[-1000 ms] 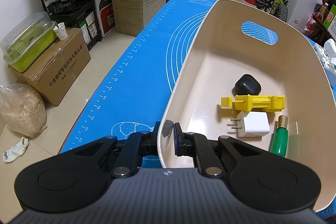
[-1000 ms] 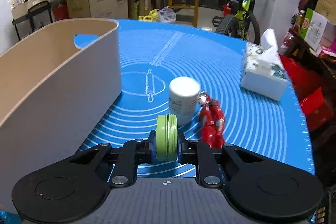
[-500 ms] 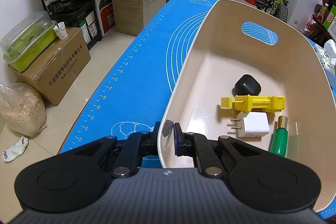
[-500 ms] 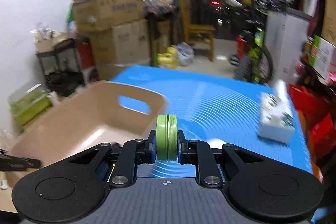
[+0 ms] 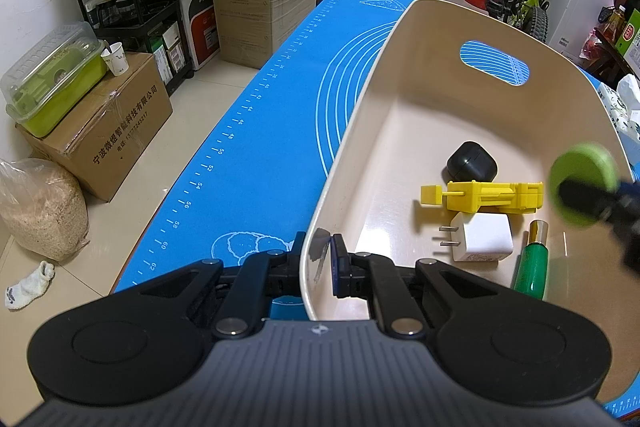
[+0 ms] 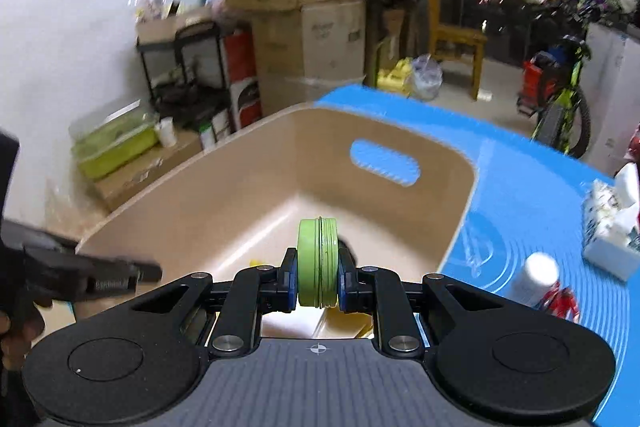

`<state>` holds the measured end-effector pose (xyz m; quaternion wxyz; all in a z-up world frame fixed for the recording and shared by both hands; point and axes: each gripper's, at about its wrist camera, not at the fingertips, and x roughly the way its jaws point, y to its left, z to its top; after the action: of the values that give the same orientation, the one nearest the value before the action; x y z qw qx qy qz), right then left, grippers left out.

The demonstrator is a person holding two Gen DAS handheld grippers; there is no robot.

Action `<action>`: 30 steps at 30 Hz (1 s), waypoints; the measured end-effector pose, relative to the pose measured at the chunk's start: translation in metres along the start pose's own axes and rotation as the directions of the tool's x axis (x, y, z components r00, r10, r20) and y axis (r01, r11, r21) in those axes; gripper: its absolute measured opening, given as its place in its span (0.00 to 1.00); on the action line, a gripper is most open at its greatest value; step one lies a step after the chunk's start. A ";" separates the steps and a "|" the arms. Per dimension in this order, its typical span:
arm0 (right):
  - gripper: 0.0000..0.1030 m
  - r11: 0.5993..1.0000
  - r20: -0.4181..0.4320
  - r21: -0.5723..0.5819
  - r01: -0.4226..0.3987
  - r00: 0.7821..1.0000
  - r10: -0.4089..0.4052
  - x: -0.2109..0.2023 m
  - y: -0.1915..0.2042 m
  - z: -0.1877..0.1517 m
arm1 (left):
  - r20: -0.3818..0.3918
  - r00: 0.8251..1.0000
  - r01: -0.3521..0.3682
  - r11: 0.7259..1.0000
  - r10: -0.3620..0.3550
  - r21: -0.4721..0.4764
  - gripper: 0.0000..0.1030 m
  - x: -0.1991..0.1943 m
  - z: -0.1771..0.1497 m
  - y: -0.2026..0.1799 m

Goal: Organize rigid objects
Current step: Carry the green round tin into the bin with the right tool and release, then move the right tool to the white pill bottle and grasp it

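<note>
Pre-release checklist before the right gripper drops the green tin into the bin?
1. Right gripper grip on green tin: ok, both pads clamp its flat faces.
2. Tin above bin opening: ok, beige floor shows beyond the tin.
3. Left gripper steadying bin: ok, shut on the near rim.
4. Landing spot: cannot tell; yellow toy, white charger, green tube and black case crowd the near end.
5. Drop height: cannot tell.
</note>
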<state>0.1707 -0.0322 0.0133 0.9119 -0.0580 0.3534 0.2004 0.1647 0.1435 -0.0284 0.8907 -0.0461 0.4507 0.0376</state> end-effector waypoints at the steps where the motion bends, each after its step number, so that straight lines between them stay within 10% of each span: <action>1: 0.27 1.000 -0.008 -0.004 0.001 1.000 -0.001 0.003 0.003 -0.002 | 0.000 1.000 0.000 1.000 0.000 0.000 0.13 0.000 0.000 0.000; 10: 0.29 0.998 -0.027 -0.055 0.014 1.000 -0.016 0.004 0.012 -0.010 | -0.001 1.000 0.001 1.000 -0.001 0.000 0.13 0.000 0.000 0.000; 17: 0.54 1.000 0.046 -0.013 0.014 0.999 -0.014 -0.018 -0.006 -0.002 | -0.002 1.000 0.002 1.000 -0.002 -0.003 0.13 -0.001 0.000 0.000; 30: 0.62 0.966 0.147 0.220 0.136 0.974 -0.171 -0.046 -0.113 0.010 | -0.001 1.000 0.003 1.000 -0.003 -0.004 0.13 -0.001 0.001 0.001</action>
<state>0.1926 -0.1476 0.0475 0.9518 0.0274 0.2904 0.0950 0.1646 0.1443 -0.0274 0.8905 -0.0483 0.4508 0.0372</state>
